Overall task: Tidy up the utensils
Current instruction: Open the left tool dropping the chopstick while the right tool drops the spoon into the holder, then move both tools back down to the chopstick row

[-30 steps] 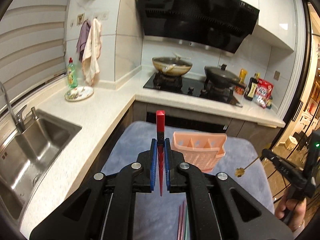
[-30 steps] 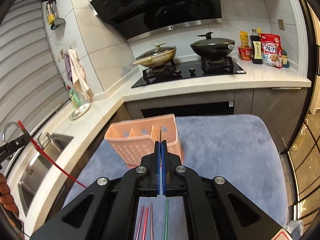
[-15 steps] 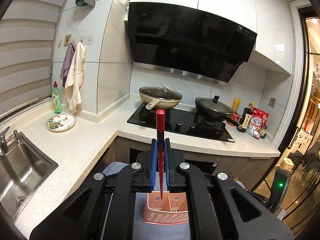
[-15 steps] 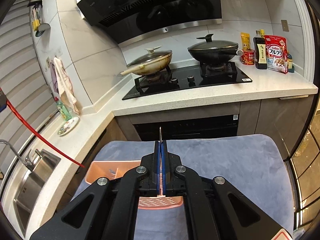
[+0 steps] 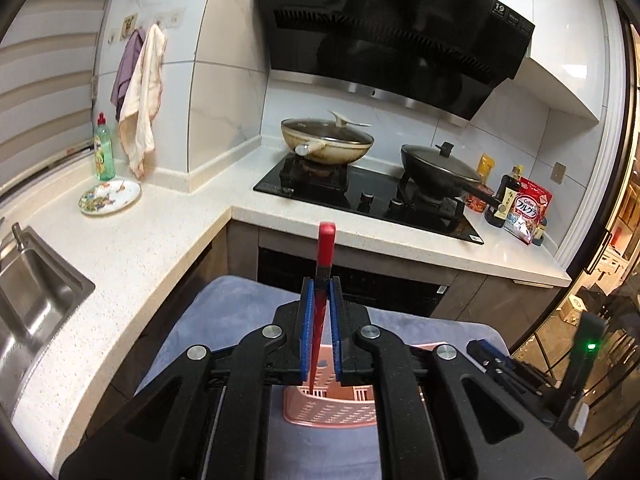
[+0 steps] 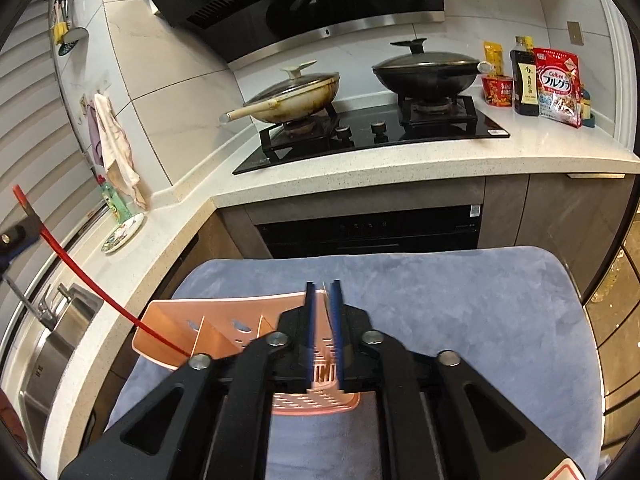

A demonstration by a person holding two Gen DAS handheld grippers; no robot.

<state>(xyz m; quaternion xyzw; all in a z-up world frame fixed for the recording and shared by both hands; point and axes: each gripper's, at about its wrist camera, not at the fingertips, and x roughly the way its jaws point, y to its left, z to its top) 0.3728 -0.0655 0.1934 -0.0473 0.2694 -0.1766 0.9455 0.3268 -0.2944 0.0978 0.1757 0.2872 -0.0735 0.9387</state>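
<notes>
A pink slotted basket (image 5: 332,412) (image 6: 224,320) stands on a blue-grey mat (image 6: 440,300). My left gripper (image 5: 321,280) hangs over the basket, its blue pads still on a red chopstick (image 5: 322,256) as the jaws start opening. The chopstick leans a little, and its tip reaches down into a left compartment (image 6: 176,350). My right gripper (image 6: 322,284) is above the basket's right part. Its jaws are opening, with nothing between the pads. The thin metal utensil it carried is out of sight.
Beyond the mat, a white counter (image 6: 400,156) holds a black hob with a cream pan (image 5: 326,146) and a black wok (image 5: 440,168). A steel sink (image 5: 36,300), a plate (image 5: 110,196) and a soap bottle are on the left. Bottles and a cereal bag (image 6: 558,84) are on the right.
Both grippers came forward over the basket and sank toward it. The red chopstick's tip now sits inside the basket. The right jaws have parted and the thin metal utensil has gone from between them.
</notes>
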